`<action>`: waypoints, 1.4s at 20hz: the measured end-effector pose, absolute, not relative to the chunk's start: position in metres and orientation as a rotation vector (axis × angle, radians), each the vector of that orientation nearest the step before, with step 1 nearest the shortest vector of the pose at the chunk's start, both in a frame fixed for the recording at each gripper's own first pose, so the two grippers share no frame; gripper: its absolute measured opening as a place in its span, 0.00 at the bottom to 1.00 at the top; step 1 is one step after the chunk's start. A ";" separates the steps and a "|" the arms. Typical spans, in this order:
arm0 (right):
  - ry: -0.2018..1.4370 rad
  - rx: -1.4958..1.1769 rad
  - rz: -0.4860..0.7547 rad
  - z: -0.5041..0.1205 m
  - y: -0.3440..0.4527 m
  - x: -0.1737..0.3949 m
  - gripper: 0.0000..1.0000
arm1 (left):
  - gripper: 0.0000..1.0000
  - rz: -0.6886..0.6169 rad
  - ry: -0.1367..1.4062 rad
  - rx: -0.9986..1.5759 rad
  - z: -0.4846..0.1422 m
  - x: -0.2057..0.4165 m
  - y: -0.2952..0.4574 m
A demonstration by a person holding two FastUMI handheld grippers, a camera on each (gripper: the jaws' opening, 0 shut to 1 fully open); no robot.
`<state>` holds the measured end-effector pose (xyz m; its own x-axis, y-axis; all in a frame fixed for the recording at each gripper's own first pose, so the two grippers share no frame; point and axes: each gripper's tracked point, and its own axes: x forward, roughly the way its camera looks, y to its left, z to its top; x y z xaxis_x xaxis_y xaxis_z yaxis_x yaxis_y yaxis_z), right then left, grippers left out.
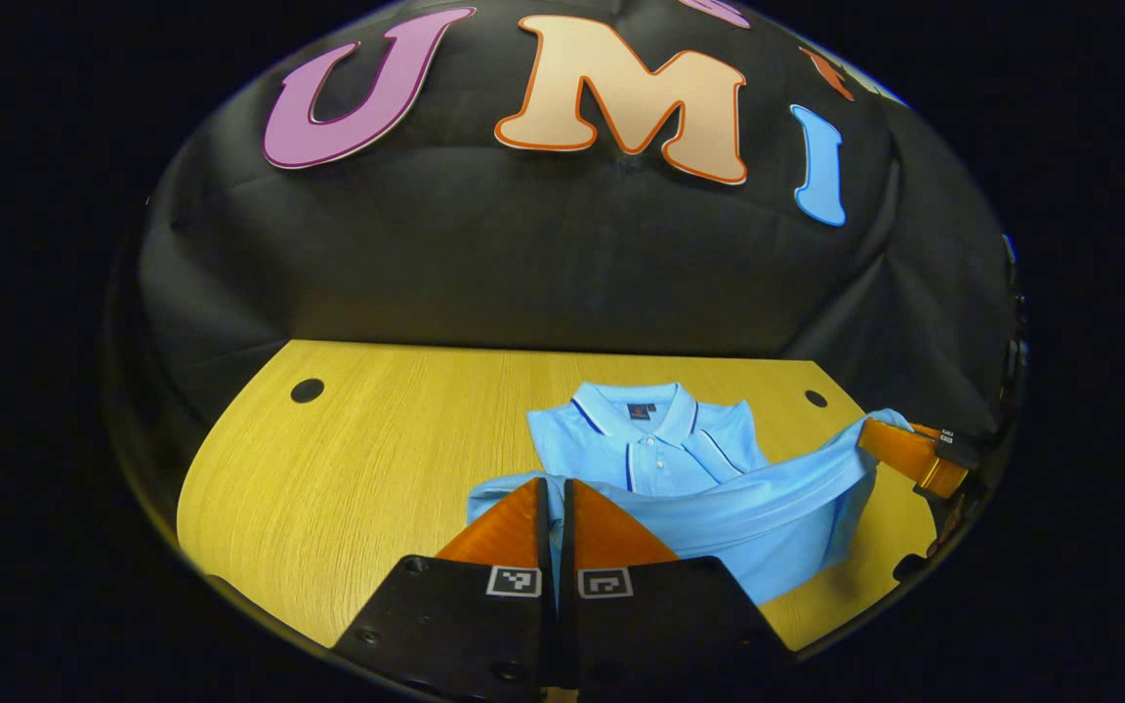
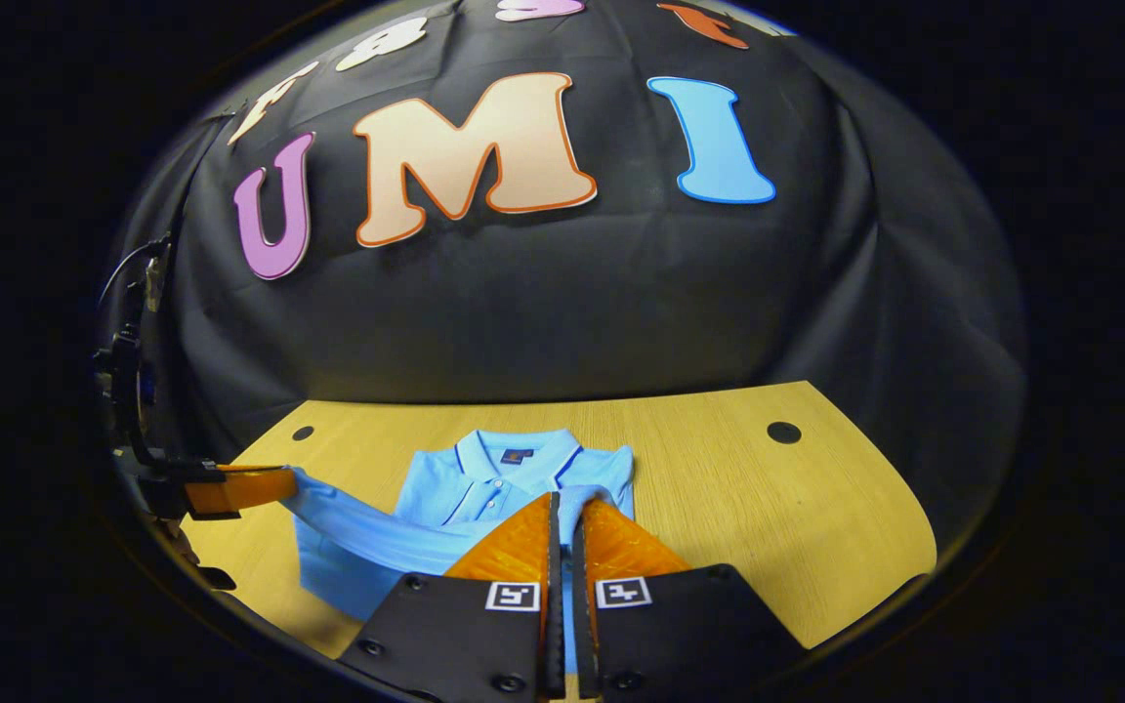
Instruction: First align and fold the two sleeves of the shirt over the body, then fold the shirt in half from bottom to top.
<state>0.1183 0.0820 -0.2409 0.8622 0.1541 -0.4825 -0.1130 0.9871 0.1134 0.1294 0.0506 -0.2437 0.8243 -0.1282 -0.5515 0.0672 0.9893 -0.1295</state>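
A light blue polo shirt (image 1: 665, 454) lies on the yellow wooden table (image 1: 367, 459), collar toward the wall, sleeves folded in over the body. Its bottom hem is lifted off the table and stretched between the two grippers. My left gripper (image 1: 556, 488) is shut on one hem corner. Far right in the left gripper view, the right gripper (image 1: 890, 434) pinches the other corner. In the right gripper view my right gripper (image 2: 567, 503) is shut on the hem of the shirt (image 2: 484, 478), and the left gripper (image 2: 274, 485) holds the far end at the left.
The table has round cable holes near its back corners (image 1: 307, 391) (image 1: 815, 398) (image 2: 783, 432). The black cloth wall (image 1: 562, 254) stands directly behind the table. Bare wood lies on either side of the shirt.
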 end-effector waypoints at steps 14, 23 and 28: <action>0.618 0.046 -0.033 -0.356 0.069 0.236 0.19 | 0.04 -0.194 0.654 -0.108 -0.342 0.247 0.038; 0.413 -0.006 0.016 -0.253 0.075 0.198 0.99 | 0.96 -0.107 0.456 -0.087 -0.246 0.217 0.051; 0.268 0.022 0.063 -0.158 0.074 0.141 0.98 | 0.96 -0.078 0.333 -0.103 -0.169 0.154 0.042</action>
